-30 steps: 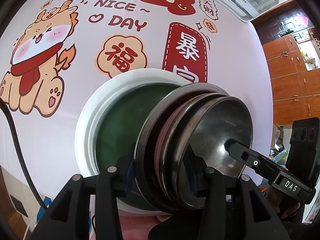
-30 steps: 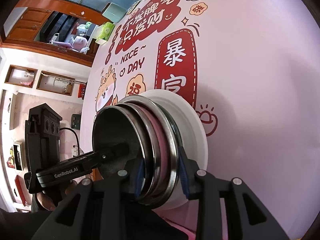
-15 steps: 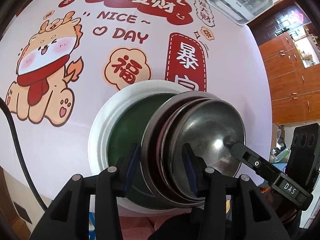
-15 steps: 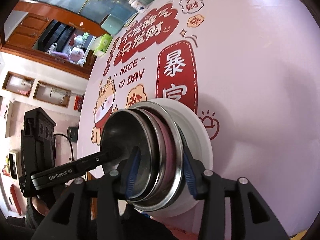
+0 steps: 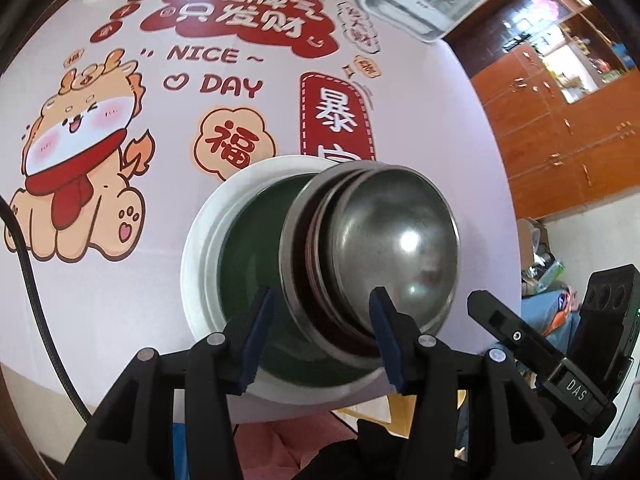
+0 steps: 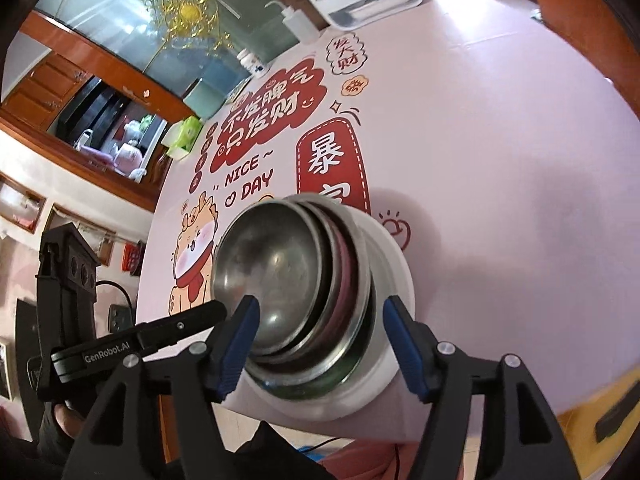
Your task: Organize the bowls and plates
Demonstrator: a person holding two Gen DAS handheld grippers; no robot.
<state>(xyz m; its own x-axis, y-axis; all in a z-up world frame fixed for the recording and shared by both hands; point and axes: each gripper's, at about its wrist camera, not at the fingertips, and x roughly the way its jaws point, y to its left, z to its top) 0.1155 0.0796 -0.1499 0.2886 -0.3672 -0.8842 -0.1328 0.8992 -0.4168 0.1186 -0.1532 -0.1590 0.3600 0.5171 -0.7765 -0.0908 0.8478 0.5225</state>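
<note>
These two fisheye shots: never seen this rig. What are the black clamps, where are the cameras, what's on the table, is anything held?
No robot arm here: a person carries a handheld two-finger gripper in each hand, with a fisheye camera on each looking along its fingers. One picture is from the left gripper, the other from the right gripper; each also shows the other gripper at its edge.

On the pink cartoon-printed tablecloth sits a white round plate with a dark green dish in it, and nested steel bowls on top.

Nothing is held. Both sets of jaws have just been opening and stand apart around the bowls' rims, with the blue pads clear of the metal.
</note>
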